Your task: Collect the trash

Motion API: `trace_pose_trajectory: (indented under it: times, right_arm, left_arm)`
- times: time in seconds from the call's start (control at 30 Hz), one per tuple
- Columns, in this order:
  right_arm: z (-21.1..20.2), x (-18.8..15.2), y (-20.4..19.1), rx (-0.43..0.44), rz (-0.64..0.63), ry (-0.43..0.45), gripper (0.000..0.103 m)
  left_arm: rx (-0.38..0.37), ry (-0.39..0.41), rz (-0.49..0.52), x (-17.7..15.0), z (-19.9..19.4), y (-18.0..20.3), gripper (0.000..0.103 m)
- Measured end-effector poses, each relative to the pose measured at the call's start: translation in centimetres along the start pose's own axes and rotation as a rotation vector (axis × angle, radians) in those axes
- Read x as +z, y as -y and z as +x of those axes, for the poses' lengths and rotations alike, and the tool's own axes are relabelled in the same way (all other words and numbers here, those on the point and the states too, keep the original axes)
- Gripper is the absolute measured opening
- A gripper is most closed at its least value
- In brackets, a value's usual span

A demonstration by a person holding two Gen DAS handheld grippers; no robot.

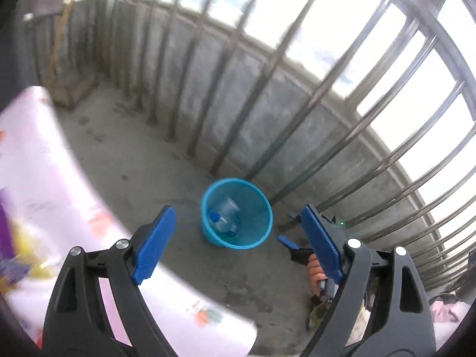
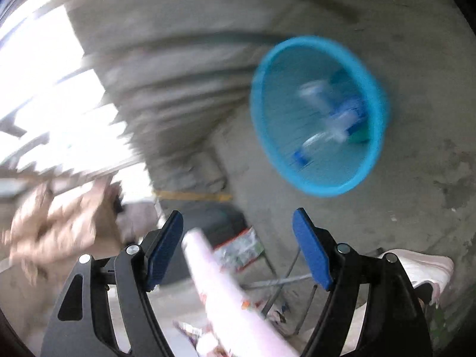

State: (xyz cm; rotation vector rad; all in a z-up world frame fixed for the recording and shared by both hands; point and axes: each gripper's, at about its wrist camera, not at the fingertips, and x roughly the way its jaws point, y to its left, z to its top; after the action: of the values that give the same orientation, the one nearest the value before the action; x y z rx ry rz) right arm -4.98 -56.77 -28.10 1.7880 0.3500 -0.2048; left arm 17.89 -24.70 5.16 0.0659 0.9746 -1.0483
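Trash sits inside a blue basket [image 1: 236, 214] on the concrete floor [image 1: 125, 160], close to a low wall topped with metal railings [image 1: 372, 113]: a clear plastic bottle [image 1: 221, 223] with a blue cap, and a clear cup beside it. The left gripper [image 1: 238, 247] hovers above and back from the basket, its blue fingers [image 1: 154, 241] spread wide with nothing between them. The right gripper [image 2: 238, 253] is likewise wide open and empty; its view is blurred, with the basket up to the right. A pink-patterned surface [image 1: 44, 178] lies to the left.
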Motion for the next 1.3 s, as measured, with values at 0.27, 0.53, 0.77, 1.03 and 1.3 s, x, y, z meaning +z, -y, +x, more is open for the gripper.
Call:
trace_pose_trajectory:
  times: [0.27,0.53,0.77,1.03,1.3]
  right_arm:
    - [6.2,-12.6,-11.0,0.024,-0.452,-0.366,0.075]
    - [9.7,-29.8,-13.9,-0.062,-0.826,-0.853,0.074]
    - [11.3,-36.5,-8.4,-0.280,-0.894,-1.053,0.070]
    - [12.0,-39.3,-7.7,-0.377,-1.079,-1.021,0.053]
    - [12.0,-41.0,-7.9,-0.432,-1.220,-0.970,0.032]
  left_arm:
    - [0.176,0.238,-0.151,-11.2,-17.6,-6.8,0.082]
    - [0.320,0.263,-0.390,-25.6,-22.7,-11.0,0.082]
    - [0.188,0.289,-0.641,-31.9,-20.9,-14.4,0.076]
    - [0.109,0.264,-0.728,-32.6,-17.5,-17.3,0.073]
    - [0.122,0.229,-0.755,-32.0,-14.6,-18.8,0.055]
